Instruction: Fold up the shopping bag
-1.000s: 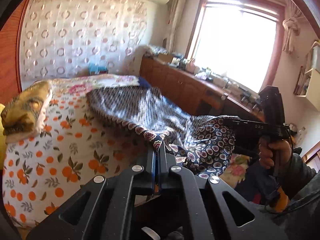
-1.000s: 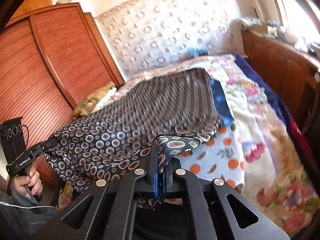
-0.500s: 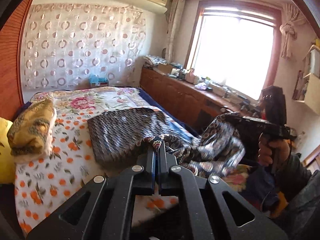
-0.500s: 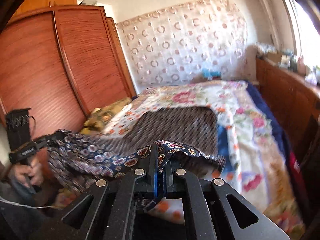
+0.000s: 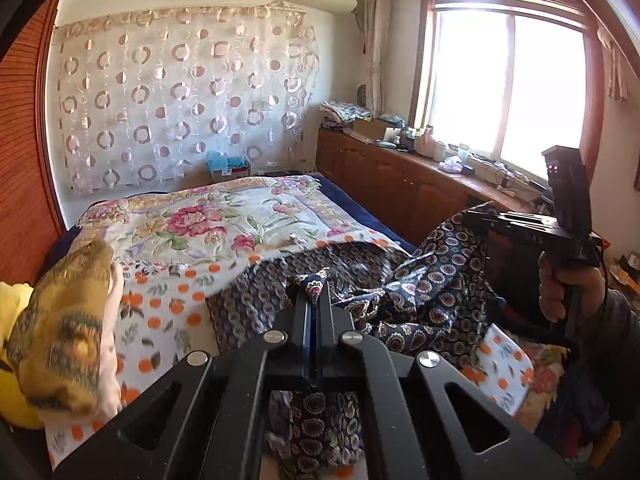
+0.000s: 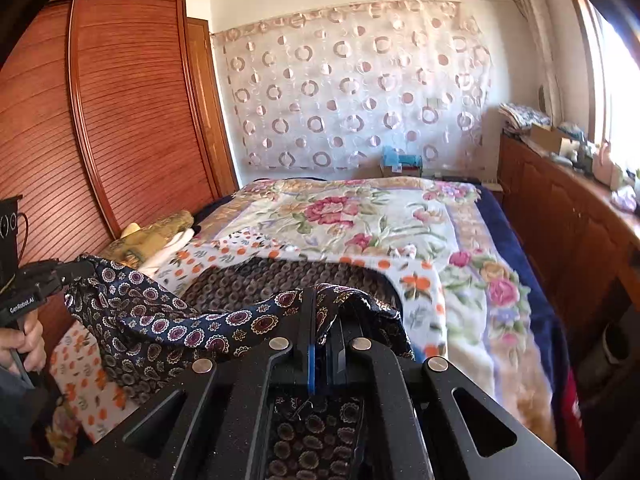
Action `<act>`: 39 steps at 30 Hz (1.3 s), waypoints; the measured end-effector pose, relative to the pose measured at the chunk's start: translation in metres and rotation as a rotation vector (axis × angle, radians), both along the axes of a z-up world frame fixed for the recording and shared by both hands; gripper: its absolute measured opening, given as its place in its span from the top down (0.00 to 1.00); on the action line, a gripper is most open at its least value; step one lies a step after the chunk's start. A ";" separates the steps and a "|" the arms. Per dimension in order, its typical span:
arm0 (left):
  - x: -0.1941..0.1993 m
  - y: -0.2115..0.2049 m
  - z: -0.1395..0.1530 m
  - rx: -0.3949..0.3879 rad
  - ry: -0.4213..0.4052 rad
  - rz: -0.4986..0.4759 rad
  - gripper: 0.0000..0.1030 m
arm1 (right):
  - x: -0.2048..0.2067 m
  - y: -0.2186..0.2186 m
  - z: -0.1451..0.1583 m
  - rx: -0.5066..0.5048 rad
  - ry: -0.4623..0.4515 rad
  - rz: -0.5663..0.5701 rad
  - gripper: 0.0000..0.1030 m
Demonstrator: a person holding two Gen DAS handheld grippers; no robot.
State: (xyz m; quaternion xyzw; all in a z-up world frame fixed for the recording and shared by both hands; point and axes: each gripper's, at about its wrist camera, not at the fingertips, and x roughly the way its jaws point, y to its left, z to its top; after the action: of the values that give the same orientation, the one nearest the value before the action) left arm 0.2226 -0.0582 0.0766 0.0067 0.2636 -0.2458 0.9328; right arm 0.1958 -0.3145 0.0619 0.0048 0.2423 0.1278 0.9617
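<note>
Lifted higher now than half a second ago: bag (image 5: pixel 432 300) no more stretched flat over the bed (image 5: pixel 192 220), but bunched and sagging between the two grippers, near edge raised off the orange-dotted sheet (image 5: pixel 160 312). One second ago spread wide and taut; now slack, far part still resting on the sheet. Probably the near edge being carried forward for the first fold, fold itself not yet laid down.

Left gripper (image 5: pixel 316 300): jaws pressed together, pinching a corner of the dark patterned cloth. Right gripper (image 6: pixel 316 308): jaws also closed on the cloth, a strip of it hanging over the tips.

Left wrist view: shows the right gripper from outside, held by a hand (image 5: pixel 568 288) beside the window (image 5: pixel 508 88), cloth hanging from its tip, and a yellow pillow (image 5: pixel 60 320) close on the left side. Cabinet (image 5: pixel 400 184) under the window seen also here.

Right wrist view: shows instead the wooden wardrobe (image 6: pixel 100 120), the other hand (image 6: pixel 24 344) at the left edge, and more clearly the grey inner side of the bag lying on the bed. Also the drooping middle of the cloth.
</note>
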 end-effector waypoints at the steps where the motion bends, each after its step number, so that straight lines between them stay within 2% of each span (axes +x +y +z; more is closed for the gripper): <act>1: 0.009 -0.001 0.000 0.002 -0.001 0.008 0.98 | 0.009 0.001 0.000 -0.010 -0.005 0.000 0.98; 6: 0.064 -0.004 -0.012 0.027 -0.005 0.069 0.98 | 0.057 0.001 -0.014 -0.041 0.000 -0.011 0.97; 13: 0.134 -0.008 -0.057 0.044 0.117 0.100 0.98 | 0.128 0.018 -0.050 -0.088 0.101 -0.033 0.97; 16: 0.144 -0.009 -0.067 0.046 0.149 0.094 0.97 | 0.150 0.027 -0.058 -0.102 0.128 -0.038 0.97; 18: 0.149 -0.008 -0.071 0.062 0.165 0.095 0.85 | 0.158 0.030 -0.060 -0.106 0.135 -0.041 0.97; 20: 0.149 -0.004 -0.072 0.064 0.162 0.106 0.48 | 0.167 0.033 -0.058 -0.103 0.140 -0.043 0.97; 21: 0.150 -0.002 -0.071 0.063 0.156 0.113 0.41 | 0.173 0.034 -0.056 -0.103 0.142 -0.044 0.97; 22: 0.149 0.001 -0.071 0.064 0.155 0.120 0.29 | 0.175 0.037 -0.056 -0.104 0.141 -0.044 0.97; 23: 0.149 0.003 -0.069 0.068 0.158 0.126 0.22 | 0.180 0.037 -0.053 -0.105 0.142 -0.044 0.97; 25: 0.149 0.008 -0.068 0.057 0.159 0.129 0.22 | 0.185 0.036 -0.052 -0.119 0.157 -0.042 0.97; 28: 0.142 0.008 -0.072 0.067 0.187 0.103 0.22 | 0.188 0.036 -0.054 -0.166 0.176 -0.043 0.89; 29: 0.142 0.007 -0.075 0.077 0.194 0.096 0.22 | 0.188 0.035 -0.054 -0.181 0.184 -0.046 0.83; 31: 0.140 0.002 -0.083 0.102 0.217 0.082 0.22 | 0.192 0.034 -0.052 -0.195 0.192 -0.059 0.62; 32: 0.142 -0.001 -0.089 0.118 0.230 0.079 0.22 | 0.193 0.034 -0.049 -0.195 0.192 -0.061 0.46; 33: 0.144 -0.004 -0.093 0.130 0.241 0.079 0.22 | 0.193 0.033 -0.046 -0.194 0.191 -0.069 0.39; 39: 0.173 -0.018 -0.108 0.136 0.311 0.066 0.22 | 0.176 0.028 -0.027 -0.158 0.149 -0.069 0.38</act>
State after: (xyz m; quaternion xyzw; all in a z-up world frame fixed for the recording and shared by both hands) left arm 0.3954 -0.0765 -0.0312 0.0232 0.4209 -0.1949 0.8856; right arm 0.3714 -0.2864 0.0344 -0.0530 0.3222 0.0742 0.9423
